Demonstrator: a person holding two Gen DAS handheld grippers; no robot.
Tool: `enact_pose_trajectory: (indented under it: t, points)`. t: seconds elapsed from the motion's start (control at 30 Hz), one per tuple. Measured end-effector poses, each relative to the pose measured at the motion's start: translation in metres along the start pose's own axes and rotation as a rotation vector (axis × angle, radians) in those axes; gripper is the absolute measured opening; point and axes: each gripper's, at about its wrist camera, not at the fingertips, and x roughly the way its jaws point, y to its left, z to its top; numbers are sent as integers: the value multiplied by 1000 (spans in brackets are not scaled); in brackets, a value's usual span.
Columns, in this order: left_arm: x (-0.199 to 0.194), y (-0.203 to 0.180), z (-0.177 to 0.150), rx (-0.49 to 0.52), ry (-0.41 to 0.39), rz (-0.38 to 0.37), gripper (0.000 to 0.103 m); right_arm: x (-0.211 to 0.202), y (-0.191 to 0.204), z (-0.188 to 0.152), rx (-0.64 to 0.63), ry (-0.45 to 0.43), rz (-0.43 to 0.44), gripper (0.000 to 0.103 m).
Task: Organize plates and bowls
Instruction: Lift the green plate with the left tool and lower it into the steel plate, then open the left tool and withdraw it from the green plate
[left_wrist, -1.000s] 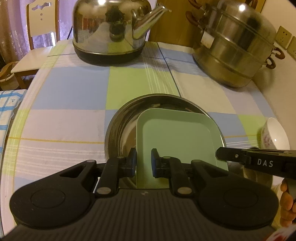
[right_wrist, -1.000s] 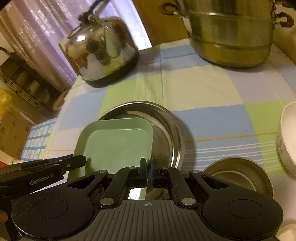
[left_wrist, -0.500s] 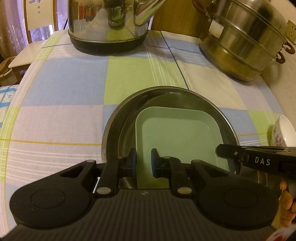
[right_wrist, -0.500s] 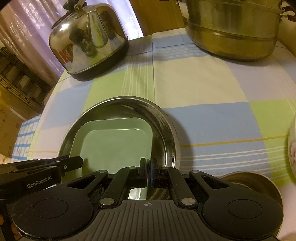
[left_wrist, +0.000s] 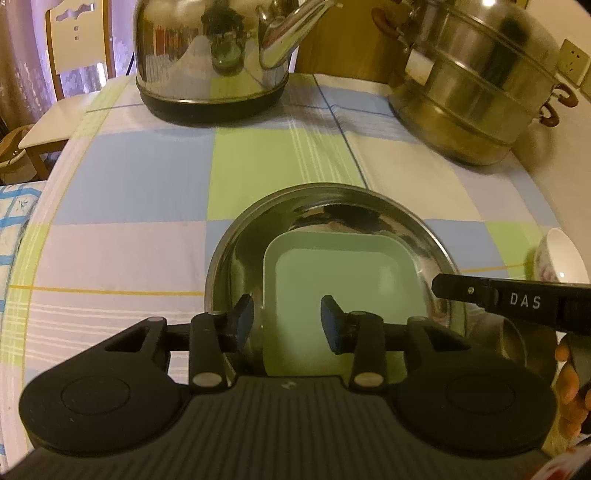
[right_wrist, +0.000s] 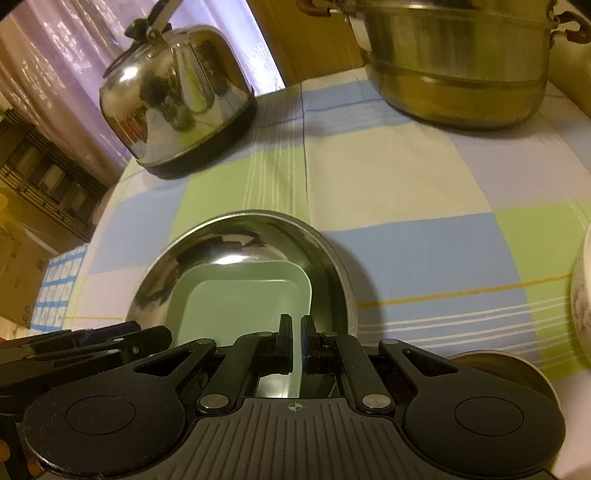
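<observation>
A pale green square plate (left_wrist: 332, 280) (right_wrist: 243, 306) lies inside a round steel plate (left_wrist: 325, 190) (right_wrist: 258, 216) on the checked tablecloth. My left gripper (left_wrist: 286, 314) stands at the green plate's near left corner. Its jaws are opening, and the plate's left edge lies between the blue pads without touching them. My right gripper (right_wrist: 295, 343) is shut on the thin near right edge of the green plate. In the left wrist view its black tip (left_wrist: 437, 288) reaches in from the right.
A white flowered bowl (left_wrist: 561, 258) (right_wrist: 581, 295) and a small steel bowl (right_wrist: 498, 365) sit to the right. A steel kettle (left_wrist: 210, 55) and a large steamer pot (left_wrist: 472, 85) stand at the back. A chair (left_wrist: 66, 74) stands past the table's left edge.
The green plate has come down from a tilt over the steel plate and now lies inside it. The left jaws have spread off its edge. The right jaws stay shut.
</observation>
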Motion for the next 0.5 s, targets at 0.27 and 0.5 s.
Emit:
enact_pose_trajectory:
  t: [0.27, 0.5]
  points:
    - [-41, 0, -12, -14, -25, 1, 51, -31, 4, -11, -10, -12, 39, 5]
    - [-79, -5, -32, -18, -43, 4, 58, -64, 1, -29, 35, -2, 100, 5]
